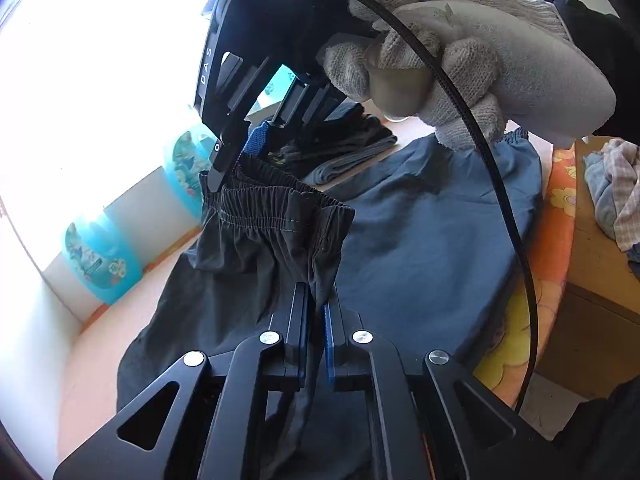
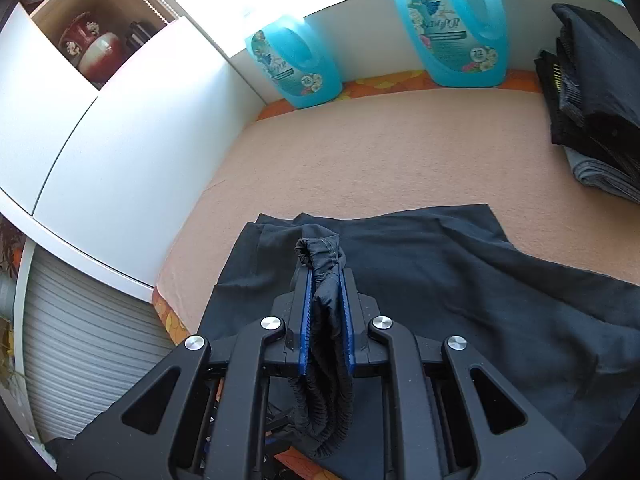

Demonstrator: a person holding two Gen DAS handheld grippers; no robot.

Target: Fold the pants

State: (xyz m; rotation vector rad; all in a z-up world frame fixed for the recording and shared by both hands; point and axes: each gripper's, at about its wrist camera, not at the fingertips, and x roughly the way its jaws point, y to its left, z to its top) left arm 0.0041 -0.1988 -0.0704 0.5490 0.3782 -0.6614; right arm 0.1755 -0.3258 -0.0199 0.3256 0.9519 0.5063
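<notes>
We saw the dark pants (image 1: pixel 420 216) spread over a peach-coloured, terry-like table cover (image 2: pixel 400 152), their gathered elastic waistband (image 1: pixel 276 208) lifted off the surface. The fabric was thin, matte and finely creased, with pale stitching under the shirred band.

The left gripper (image 1: pixel 316 320) had its blue-padded jaws together on a fold of the pants just below the waistband. The right gripper (image 2: pixel 325 308) was clamped on a bunched roll of that same waistband, the cloth squeezed between ribbed blue pads.

Only the left wrist view showed the right gripper from outside: a black slotted frame held by a hand (image 1: pixel 460 60) in a grey knit glove, with a black cable (image 1: pixel 480 152) arcing across it. That view also showed an orange flowered cloth (image 1: pixel 560 200) at the table's edge and a heap of pale laundry (image 1: pixel 616 196) on a wooden surface beyond.

Only the right wrist view showed the far side plainly: two translucent turquoise detergent bottles (image 2: pixel 452 24) with handle holes stood against a white wall, a stack of folded dark clothes (image 2: pixel 592 104) lay well apart from the pants, and a red and white glazed vase (image 2: pixel 90 50) sat in an open wooden cabinet niche above a ribbed roller shutter (image 2: pixel 80 352).
</notes>
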